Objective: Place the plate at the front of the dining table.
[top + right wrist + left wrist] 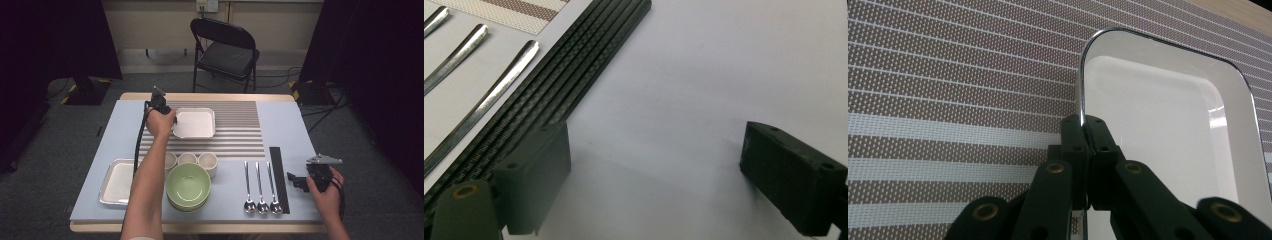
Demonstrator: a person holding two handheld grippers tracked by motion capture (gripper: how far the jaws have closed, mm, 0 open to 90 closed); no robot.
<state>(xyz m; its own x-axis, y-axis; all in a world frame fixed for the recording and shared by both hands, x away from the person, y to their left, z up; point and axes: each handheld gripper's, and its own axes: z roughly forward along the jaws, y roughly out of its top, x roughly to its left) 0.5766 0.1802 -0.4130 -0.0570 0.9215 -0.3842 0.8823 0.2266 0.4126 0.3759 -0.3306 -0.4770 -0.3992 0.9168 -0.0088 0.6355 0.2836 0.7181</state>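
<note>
A white square plate (195,124) with a shiny rim lies on the striped placemat (240,130) at the table's middle back. My left gripper (172,121) is shut on the plate's left rim; in the left gripper view the two black jaws pinch the rim of the plate (1158,125) edge-on at my left gripper (1087,131). My right gripper (296,181) rests at the table's right front with its jaws wide apart. In the right gripper view my right gripper (659,180) has bare table between its jaws, beside a bundle of black chopsticks (569,85).
A second white plate (116,182) sits at the front left, next to stacked green bowls (188,186). Three small white cups (192,160) stand behind the bowls. Three spoons (261,187) and the black chopsticks (279,177) lie front right. A folding chair (225,50) stands beyond the table.
</note>
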